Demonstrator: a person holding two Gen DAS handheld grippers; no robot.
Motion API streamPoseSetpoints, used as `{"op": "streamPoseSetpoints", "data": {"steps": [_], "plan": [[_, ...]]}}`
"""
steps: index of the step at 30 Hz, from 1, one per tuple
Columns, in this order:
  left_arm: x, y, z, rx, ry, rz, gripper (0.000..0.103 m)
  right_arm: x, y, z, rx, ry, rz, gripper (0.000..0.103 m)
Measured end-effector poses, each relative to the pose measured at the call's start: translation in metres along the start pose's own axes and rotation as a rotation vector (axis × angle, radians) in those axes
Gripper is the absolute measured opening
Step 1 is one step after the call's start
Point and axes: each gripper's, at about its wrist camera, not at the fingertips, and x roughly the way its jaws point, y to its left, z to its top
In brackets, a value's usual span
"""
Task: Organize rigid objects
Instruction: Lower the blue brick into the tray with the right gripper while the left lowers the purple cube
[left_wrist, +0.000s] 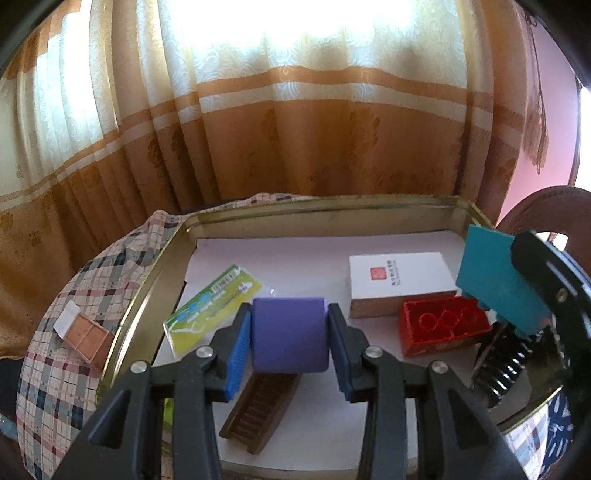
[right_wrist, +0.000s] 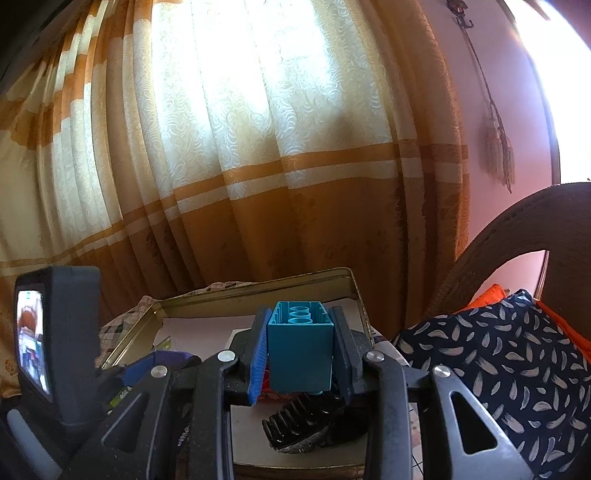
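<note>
Ideally the left tool (left_wrist: 289, 334), pinching the purple block (left_wrist: 289, 334), lowers it onto bare tray (left_wrist: 155, 266) floor, clear of the brown comb (left_wrist: 260, 410), while the right tool (right_wrist: 301, 354) grips its teal brick (right_wrist: 301, 354).

Free floor inside the tin tray (left_wrist: 173, 258) lies along the far wall, between the green card (left_wrist: 212, 306) and the white box (left_wrist: 400, 282). The near centre is blocked by the brown ridged piece (left_wrist: 258, 410). The right side is crowded: red brick (left_wrist: 443, 325) touching the white box, black comb (left_wrist: 506, 365) beside it. The raised rim bounds every side.
</note>
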Motion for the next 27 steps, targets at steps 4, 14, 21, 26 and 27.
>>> {"op": "streamPoseSetpoints", "data": {"steps": [4, 14, 21, 26, 27], "plan": [[0.004, -0.002, -0.005, 0.027, -0.003, 0.035, 0.039, 0.002, 0.001, 0.000, -0.004, 0.003, 0.009, 0.035], [-0.020, 0.021, -0.014, -0.095, -0.097, 0.056, 0.102, -0.012, 0.009, -0.002, -0.038, -0.075, -0.011, 0.088], [-0.029, 0.030, -0.024, -0.131, -0.096, 0.072, 0.102, -0.018, 0.009, -0.001, -0.036, -0.105, -0.053, 0.088], [-0.035, 0.036, -0.029, -0.151, -0.098, 0.079, 0.102, -0.016, 0.005, 0.000, -0.017, -0.090, -0.062, 0.088], [-0.035, 0.036, -0.030, -0.147, -0.095, 0.085, 0.102, -0.016, 0.004, 0.000, -0.017, -0.091, -0.065, 0.088]]}}
